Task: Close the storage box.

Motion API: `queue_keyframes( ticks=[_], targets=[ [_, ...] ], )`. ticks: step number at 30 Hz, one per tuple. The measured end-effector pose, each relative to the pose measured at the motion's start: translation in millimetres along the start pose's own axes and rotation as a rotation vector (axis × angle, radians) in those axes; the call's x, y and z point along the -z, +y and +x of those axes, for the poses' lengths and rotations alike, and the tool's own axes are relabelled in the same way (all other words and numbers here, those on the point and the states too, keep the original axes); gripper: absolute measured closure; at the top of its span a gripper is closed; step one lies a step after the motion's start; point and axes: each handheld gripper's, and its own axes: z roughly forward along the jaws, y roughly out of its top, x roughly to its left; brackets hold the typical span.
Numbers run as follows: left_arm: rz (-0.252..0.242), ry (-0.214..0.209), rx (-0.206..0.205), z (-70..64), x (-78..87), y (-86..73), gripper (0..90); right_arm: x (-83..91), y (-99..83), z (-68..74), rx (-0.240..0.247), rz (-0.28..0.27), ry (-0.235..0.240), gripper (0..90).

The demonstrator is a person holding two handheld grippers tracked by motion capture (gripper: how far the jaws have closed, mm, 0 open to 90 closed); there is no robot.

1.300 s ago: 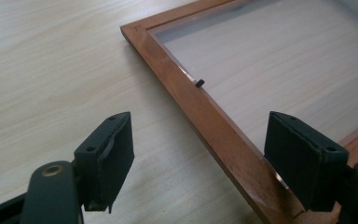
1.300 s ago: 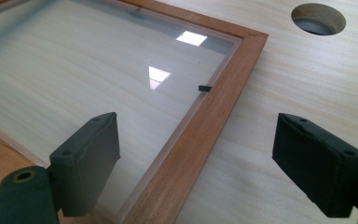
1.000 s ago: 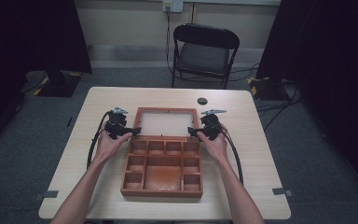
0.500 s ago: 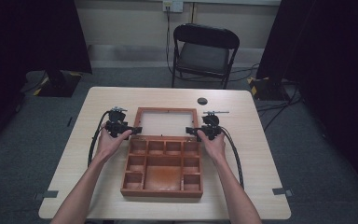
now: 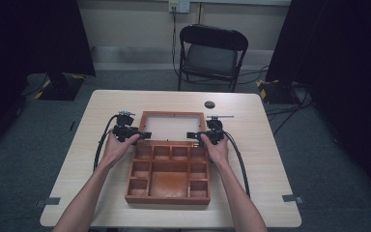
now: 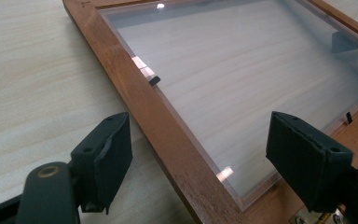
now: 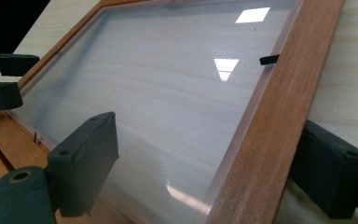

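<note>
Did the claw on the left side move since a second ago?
No, barely if at all. In the high view the left claw sits at the same spot against the lid's left edge, the same way off from the table's far rim.

Lid frame (image 6: 168,126) between open jaws

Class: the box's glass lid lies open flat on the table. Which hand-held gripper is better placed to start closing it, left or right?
Neither alone. The left hand-held gripper and right hand-held gripper each straddle a side rail of the lid, jaws open. Probably both should lift together.
</note>
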Motion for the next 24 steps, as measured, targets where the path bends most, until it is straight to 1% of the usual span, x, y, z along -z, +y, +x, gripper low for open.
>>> queue_keyframes(
  ticks=[2, 3, 6, 7, 9, 10, 12, 13, 14, 16, 17, 18, 20, 23, 24],
  targets=[
    [0.003, -0.02, 0.026, 2.4, -1.2, -0.8, 22.2, 0.1, 0.7, 0.4, 0.003, 0.005, -0.005, 13.4],
    [0.003, -0.028, 0.029, 3.4, -1.4, -1.0, 22.0, 0.0, 0.7, 0.0, 0.003, 0.006, 0.0, 13.4],
    [0.002, -0.031, 0.033, 4.0, -1.7, -1.1, 21.8, 0.5, 1.3, -1.1, 0.004, 0.01, 0.005, 13.9],
    [0.002, -0.034, 0.045, 4.5, -2.2, -1.4, 21.8, 0.5, 1.3, -1.1, 0.004, 0.01, 0.005, 13.9],
    [0.001, -0.043, 0.049, 5.8, -3.2, -1.6, 21.0, 1.0, 1.4, -1.5, 0.009, 0.007, 0.009, 14.0],
    [0.007, -0.054, 0.06, 7.1, -3.4, -1.5, 20.8, 1.2, 1.6, -1.5, 0.012, 0.007, 0.009, 14.2],
    [0.003, -0.058, 0.061, 8.4, -4.3, -1.8, 20.0, 2.4, 2.2, -4.4, 0.001, -0.003, 0.023, 17.9],
    [0.003, -0.058, 0.061, 8.4, -4.3, -1.8, 19.7, 2.4, 2.2, -4.4, 0.001, -0.003, 0.023, 17.9],
    [0.003, -0.063, 0.075, 8.9, -4.8, -2.0, 19.7, 2.4, 2.3, -5.6, 0.007, -0.007, 0.027, 18.0],
    [0.004, -0.07, 0.085, 10.5, -6.1, -2.0, 18.9, 2.4, 2.7, -5.9, 0.006, -0.006, 0.032, 18.2],
    [0.005, -0.071, 0.087, 10.7, -6.4, -1.8, 18.4, 2.4, 3.0, -6.0, 0.006, -0.008, 0.034, 18.8],
    [0.002, -0.059, 0.074, 9.5, -6.5, -1.1, 17.7, 2.3, 3.2, -7.3, 0.004, -0.014, 0.04, 19.6],
    [0.002, -0.049, 0.073, 8.4, -6.6, -1.0, 17.5, 2.1, 3.0, -7.6, 0.007, -0.017, 0.042, 19.6],
    [-0.005, -0.052, 0.071, 8.5, -6.5, -1.0, 17.4, 3.2, 3.6, -7.4, 0.013, -0.014, 0.042, 19.9],
    [-0.007, -0.059, 0.076, 9.5, -5.9, -0.9, 17.3, 4.9, 4.6, -7.9, 0.019, -0.021, 0.043, 22.8]
  ],
)
